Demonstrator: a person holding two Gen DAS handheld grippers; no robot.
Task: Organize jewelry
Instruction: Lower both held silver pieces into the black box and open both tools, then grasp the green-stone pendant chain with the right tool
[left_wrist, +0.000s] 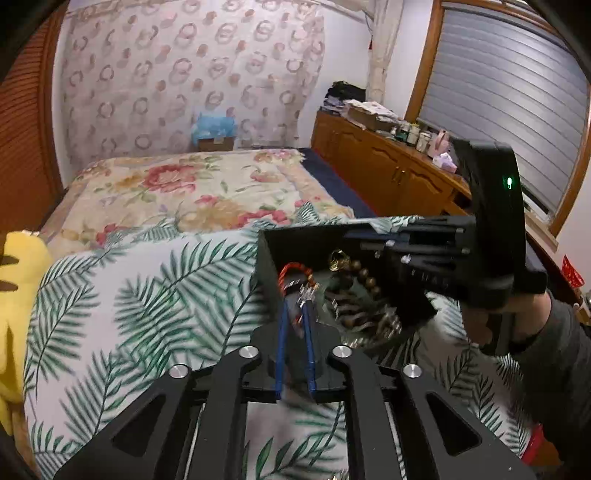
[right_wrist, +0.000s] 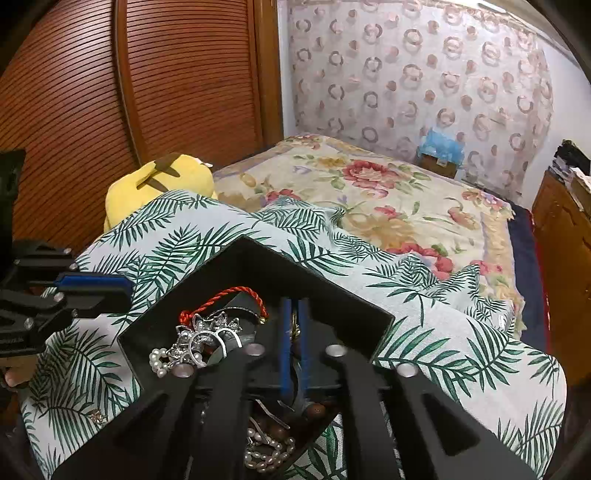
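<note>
A black jewelry box (left_wrist: 267, 258) (right_wrist: 258, 258) sits on a palm-leaf cloth (left_wrist: 147, 295). It holds a red cord bracelet (right_wrist: 221, 297), a silver crystal piece (right_wrist: 207, 334), pearl strands (right_wrist: 266, 456), brown wooden beads (left_wrist: 364, 277) and a gold charm (left_wrist: 338, 258). My left gripper (left_wrist: 295, 306) has its blue fingers nearly together at the box's near rim, tips by a silver piece (left_wrist: 306, 293); I cannot tell if it grips it. My right gripper (right_wrist: 294, 314) reaches into the box, jaws narrowly shut around a small gold piece (right_wrist: 294, 326).
A yellow plush toy (right_wrist: 159, 181) lies at the cloth's far left. A floral bedspread (right_wrist: 388, 192) lies behind. A wooden cabinet (left_wrist: 388, 173) with clutter runs along the right under a window. A wooden slatted door (right_wrist: 129, 92) stands left.
</note>
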